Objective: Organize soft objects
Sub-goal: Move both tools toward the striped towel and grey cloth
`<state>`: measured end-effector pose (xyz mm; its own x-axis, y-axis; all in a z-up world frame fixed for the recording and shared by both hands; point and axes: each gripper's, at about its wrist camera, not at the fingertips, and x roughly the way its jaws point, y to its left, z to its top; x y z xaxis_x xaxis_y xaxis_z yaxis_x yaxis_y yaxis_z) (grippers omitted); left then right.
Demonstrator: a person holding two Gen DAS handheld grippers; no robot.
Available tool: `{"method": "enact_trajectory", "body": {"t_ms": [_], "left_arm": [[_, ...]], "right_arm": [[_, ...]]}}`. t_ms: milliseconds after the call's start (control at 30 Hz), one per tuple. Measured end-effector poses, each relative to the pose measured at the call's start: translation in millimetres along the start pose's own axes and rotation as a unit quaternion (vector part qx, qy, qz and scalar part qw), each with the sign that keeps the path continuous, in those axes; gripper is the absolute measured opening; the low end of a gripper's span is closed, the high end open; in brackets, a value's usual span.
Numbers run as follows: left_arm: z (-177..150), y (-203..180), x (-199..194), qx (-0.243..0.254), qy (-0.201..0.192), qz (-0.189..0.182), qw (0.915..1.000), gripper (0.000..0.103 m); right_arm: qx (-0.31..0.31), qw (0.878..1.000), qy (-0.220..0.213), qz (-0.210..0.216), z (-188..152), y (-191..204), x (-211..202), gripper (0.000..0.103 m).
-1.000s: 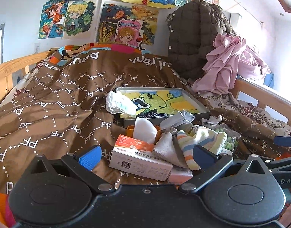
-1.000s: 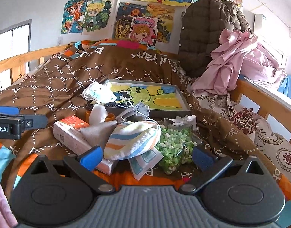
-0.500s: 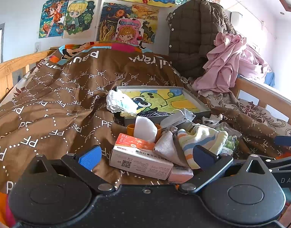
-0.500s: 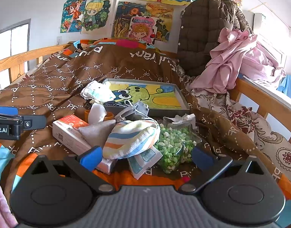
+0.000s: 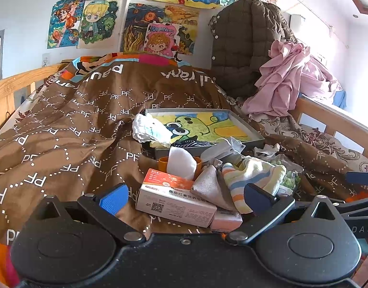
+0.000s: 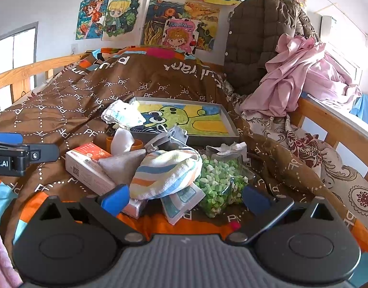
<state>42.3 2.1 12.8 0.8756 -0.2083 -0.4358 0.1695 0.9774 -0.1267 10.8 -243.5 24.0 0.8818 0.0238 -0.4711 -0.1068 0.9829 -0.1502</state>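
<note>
A heap of things lies on the brown quilt (image 5: 64, 124). In it are a striped towel (image 5: 253, 175) (image 6: 164, 172), a grey cloth pouch (image 5: 206, 184) (image 6: 121, 164), a white knitted piece (image 5: 148, 130) (image 6: 121, 115), an orange-and-white carton (image 5: 174, 198) (image 6: 88, 165) and a bag of green pellets (image 6: 217, 182). My left gripper (image 5: 185, 198) hovers open just before the carton. My right gripper (image 6: 185, 198) is open too, its fingers either side of the towel's near end and the bag, touching nothing that I can see.
A grey tray with a frog picture (image 5: 203, 124) (image 6: 184, 120) lies behind the heap. An orange cup with a white tissue (image 5: 181, 162) stands by it. Pink clothes (image 6: 299, 76) and a dark quilted jacket (image 6: 263, 36) pile at the right. Wooden bed rails (image 6: 332, 124) run along both sides.
Both grippers have crept slightly forward toward the heap. Both stay open and nothing in the heap has moved.
</note>
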Motion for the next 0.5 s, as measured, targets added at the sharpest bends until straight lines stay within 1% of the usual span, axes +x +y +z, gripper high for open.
{"method": "enact_trajectory", "body": {"t_ms": [200,500], "left_arm": [[2,0,4,0.001,0.006,-0.005,1.0000,0.102],[15,1,29,0.027,0.024,-0.013,0.9993,0.102]], "right_arm": [[0.012,1.000,0.013,0.007,0,-5,5,0.103],[0.026,0.999,0.040,0.020,8,-8,21,0.103]]}}
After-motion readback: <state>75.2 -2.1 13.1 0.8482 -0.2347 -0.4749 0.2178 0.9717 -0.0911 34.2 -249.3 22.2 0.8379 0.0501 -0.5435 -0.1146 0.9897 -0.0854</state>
